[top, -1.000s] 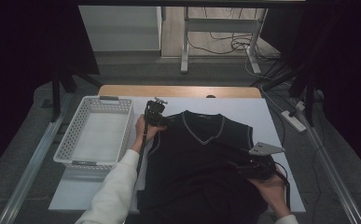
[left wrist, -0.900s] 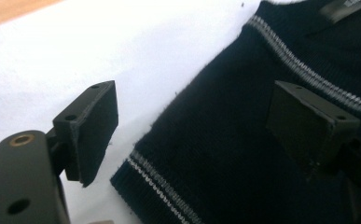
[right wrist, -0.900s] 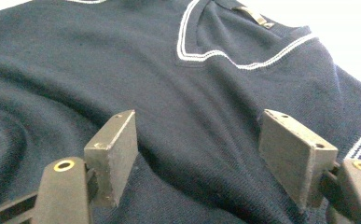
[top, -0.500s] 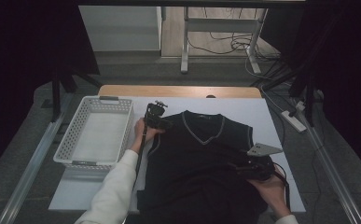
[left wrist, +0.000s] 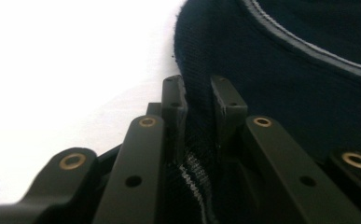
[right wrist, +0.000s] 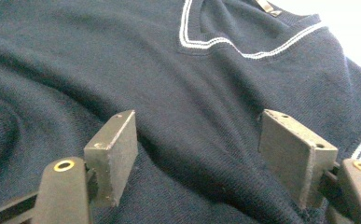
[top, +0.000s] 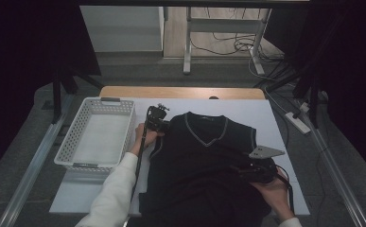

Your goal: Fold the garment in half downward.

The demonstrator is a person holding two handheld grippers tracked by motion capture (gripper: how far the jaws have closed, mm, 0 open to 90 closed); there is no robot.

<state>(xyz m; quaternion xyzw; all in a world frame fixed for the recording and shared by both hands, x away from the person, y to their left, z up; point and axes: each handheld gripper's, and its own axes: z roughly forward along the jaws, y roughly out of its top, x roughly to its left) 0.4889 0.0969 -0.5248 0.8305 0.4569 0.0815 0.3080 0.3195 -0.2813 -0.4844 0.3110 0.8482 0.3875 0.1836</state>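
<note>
While the dark V-neck vest (top: 204, 165) lies spread face up on the white-covered desk (top: 275, 118), its neckline toward the far edge and its hem hanging near the near edge, the work of folding or clearing it looks barely begun. The left tongs (top: 158, 124) are at the vest's left shoulder, and the left gripper view shows the two black jaws pressed together on a fold of the knit (left wrist: 199, 140), so a corner is already pinched. The right tongs (right wrist: 197, 163) rest on the body of the vest toward the right edge of the desk, their jaws spread wide with the cloth lying flat between them and nothing gripped yet. Judging from this, one hold is made and the second is not; the cloth shows soft wrinkles across the middle but no fold has been laid. The white slatted basket (top: 95, 137) stands by the left edge of the desk, just beside the person's left hand (top: 140, 137), and nothing lies in it. What is left seems to be most of it: grip the other side, fold, and perhaps put the vest away.
</note>
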